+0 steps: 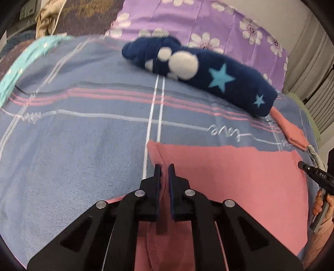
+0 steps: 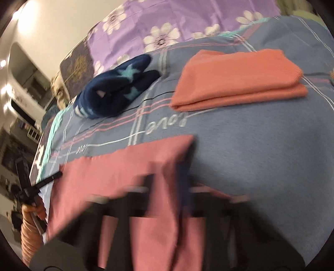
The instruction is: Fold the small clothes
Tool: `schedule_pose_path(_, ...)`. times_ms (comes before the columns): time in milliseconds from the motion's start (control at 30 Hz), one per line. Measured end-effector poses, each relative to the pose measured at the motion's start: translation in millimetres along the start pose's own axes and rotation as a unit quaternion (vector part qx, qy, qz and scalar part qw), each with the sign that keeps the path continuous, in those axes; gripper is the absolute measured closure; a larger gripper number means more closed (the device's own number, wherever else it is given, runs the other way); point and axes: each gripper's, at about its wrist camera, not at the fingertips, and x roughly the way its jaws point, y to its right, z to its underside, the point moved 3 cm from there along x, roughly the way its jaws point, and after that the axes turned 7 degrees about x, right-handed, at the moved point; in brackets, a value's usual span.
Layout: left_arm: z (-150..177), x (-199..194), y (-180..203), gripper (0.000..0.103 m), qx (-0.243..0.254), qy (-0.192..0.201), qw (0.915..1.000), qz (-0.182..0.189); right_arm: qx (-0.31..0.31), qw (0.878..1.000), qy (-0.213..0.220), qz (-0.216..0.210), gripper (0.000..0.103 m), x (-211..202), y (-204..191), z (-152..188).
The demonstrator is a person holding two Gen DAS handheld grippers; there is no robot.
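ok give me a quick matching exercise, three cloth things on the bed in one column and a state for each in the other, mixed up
Things:
1. pink cloth
2. orange cloth
3. navy star garment

States:
A. folded into a neat flat stack, untouched
B. bunched in a soft roll near the purple floral sheet
C. pinched along its near edge by both grippers

Pairs: 1-C, 2-A, 3-B

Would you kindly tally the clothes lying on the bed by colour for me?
Pink: 1, the pink garment that the left gripper and the right gripper both pinch.
Orange: 1, the folded orange cloth.
Navy with stars: 1, the navy fleece piece.
Total: 3
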Motion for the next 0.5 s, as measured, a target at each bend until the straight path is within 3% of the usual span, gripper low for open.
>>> schedule_pose_path(133,-7,-41,10,0.098,0.008,0.064,0.9974,0.032,0.009,0.997,0.068,-0.037,0.101,-51,-4,-4)
schedule_pose_path(200,-13,-55,15,0.098,0.012,0.087,0.9953,0.041,0.015,0.996,0.086,-0.033,0.101,-66,-2,-8)
schedule_pose_path(333,-22,-30,22,0.092,0.037,0.059,0.9975,-0.009,0.018,0.997,0.073,0.031,0.096,-50,8,-9)
schedule_pose_path(433,-11,-12,16,0.043,0.058,0.041,0.9945,-0.077,0.036,0.996,0.06,0.045,0.091,-43,20,3)
schedule_pose_path(500,1,-15,15,0.04,0.069,0.046,0.9932,-0.081,0.043,0.997,0.061,0.037,0.063,-48,27,14)
